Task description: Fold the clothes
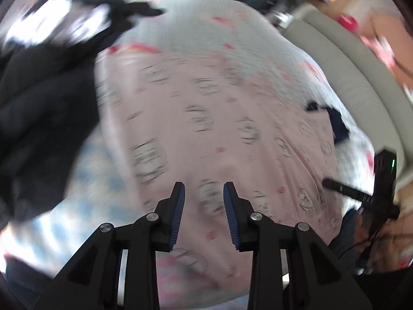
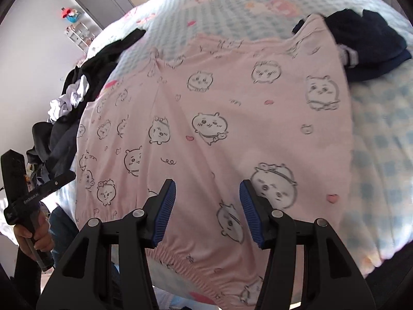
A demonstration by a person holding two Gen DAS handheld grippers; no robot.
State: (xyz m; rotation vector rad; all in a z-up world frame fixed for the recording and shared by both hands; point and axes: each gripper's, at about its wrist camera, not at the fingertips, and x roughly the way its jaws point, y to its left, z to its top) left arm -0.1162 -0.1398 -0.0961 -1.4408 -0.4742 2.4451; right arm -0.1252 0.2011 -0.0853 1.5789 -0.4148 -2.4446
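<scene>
**Pink garment flat on bed, both tools above it with nothing held**

Right wrist view, left to right. At the left edge a hand (image 2: 38, 235) grips the handle of the left tool (image 2: 58, 179), whose tips show too small here to read. Behind it, a dark pile (image 2: 74, 98) of clothes with a white piece mixed in, lying along the bed's left side. Centre: the pink garment (image 2: 219, 118), printed with cartoon faces, spread flat on the checked bedspread (image 2: 374, 134), its elastic hem nearest the camera. Right tool (image 2: 207, 190) hangs over the hem end, jaws apart, pink cloth visible in the gap, pads not pressing on anything. Far right, a navy bundle (image 2: 366, 41) sits at the garment's upper right corner, overlapping it.

Left wrist view, blurred. Dark pile (image 1: 38, 103) at left. Pink garment (image 1: 219, 118) fills the middle. Left tool (image 1: 204, 190) above it, jaws partly apart, nothing gripped. Navy bundle (image 1: 338, 124) small at the garment's right edge. Right tool (image 1: 335, 184) enters from the lower right, its tip over the garment's edge.
</scene>
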